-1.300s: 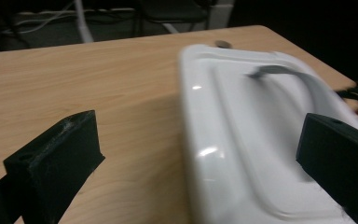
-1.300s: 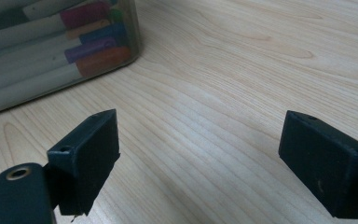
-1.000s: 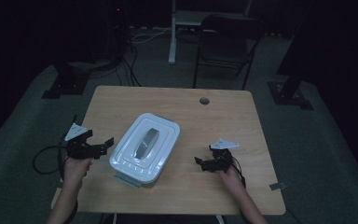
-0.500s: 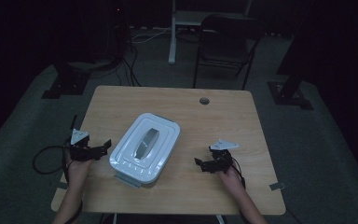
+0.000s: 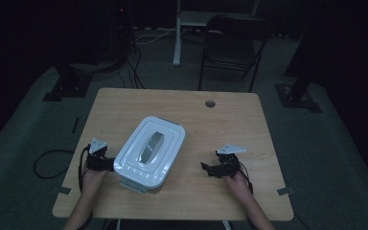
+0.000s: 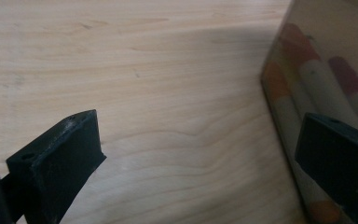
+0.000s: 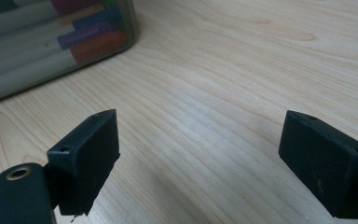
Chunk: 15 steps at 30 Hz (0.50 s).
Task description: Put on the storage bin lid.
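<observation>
Leftmost on the wooden table (image 5: 230, 120), the left gripper (image 5: 106, 164) sits at the near left corner of the lidded plastic box (image 5: 149, 152), close beside it in the high view. Its jaws are spread wide with nothing between them; in the left gripper view one jaw lies over bare wood and the other right up against the box's clear wall, though whether it touches I cannot tell. Through that wall show markers (image 6: 307, 74) with orange and red ends, lying side by side.

Next comes the box itself, set slantwise at the middle of the table, its white lid on and a grey handle (image 5: 151, 144) lying along the top.

Farther right, well apart from the box, the right gripper (image 5: 210, 168) rests low over the table, pointing back toward the box. Its jaws are also spread wide and empty, bare wood between them, with the box's corner and its coloured markers farther off.
</observation>
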### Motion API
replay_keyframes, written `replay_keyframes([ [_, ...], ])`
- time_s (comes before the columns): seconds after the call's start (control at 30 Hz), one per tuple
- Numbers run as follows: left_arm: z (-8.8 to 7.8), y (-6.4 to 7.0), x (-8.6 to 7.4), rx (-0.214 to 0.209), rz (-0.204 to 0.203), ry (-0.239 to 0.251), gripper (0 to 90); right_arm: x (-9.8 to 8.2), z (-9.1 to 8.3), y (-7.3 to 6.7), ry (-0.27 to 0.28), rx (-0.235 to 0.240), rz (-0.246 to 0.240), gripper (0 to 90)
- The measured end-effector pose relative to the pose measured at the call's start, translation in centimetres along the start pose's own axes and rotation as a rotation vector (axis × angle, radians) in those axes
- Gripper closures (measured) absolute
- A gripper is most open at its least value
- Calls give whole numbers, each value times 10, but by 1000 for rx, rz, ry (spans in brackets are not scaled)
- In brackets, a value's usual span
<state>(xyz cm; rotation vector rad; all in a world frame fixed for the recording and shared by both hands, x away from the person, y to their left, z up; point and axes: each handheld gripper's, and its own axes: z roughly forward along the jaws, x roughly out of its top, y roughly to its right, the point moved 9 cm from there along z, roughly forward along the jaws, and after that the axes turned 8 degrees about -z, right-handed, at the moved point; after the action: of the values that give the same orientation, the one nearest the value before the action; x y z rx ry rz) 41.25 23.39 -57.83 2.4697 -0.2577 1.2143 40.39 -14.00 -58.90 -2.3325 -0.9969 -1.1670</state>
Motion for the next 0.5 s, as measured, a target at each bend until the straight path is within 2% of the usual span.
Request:
replay_keyframes([
  [0.07, 1, 6, -2, -13, 19, -7, 12, 1, -2, 1, 1, 0, 5, 119],
  [0.17, 5, 16, -2, -33, 29, -14, 12, 1, -3, 1, -1, -7, -4, 119],
  [0.23, 8, 22, -3, -54, 31, -17, 12, 2, -3, 2, 2, -6, 7, 119],
  [0.3, 11, 28, -3, -53, 40, -21, 12, 4, -2, 2, 9, -7, 16, 119],
  [0.5, 17, 44, -6, -83, 53, -43, 12, 5, 5, -8, -4, 9, -15, 119],
])
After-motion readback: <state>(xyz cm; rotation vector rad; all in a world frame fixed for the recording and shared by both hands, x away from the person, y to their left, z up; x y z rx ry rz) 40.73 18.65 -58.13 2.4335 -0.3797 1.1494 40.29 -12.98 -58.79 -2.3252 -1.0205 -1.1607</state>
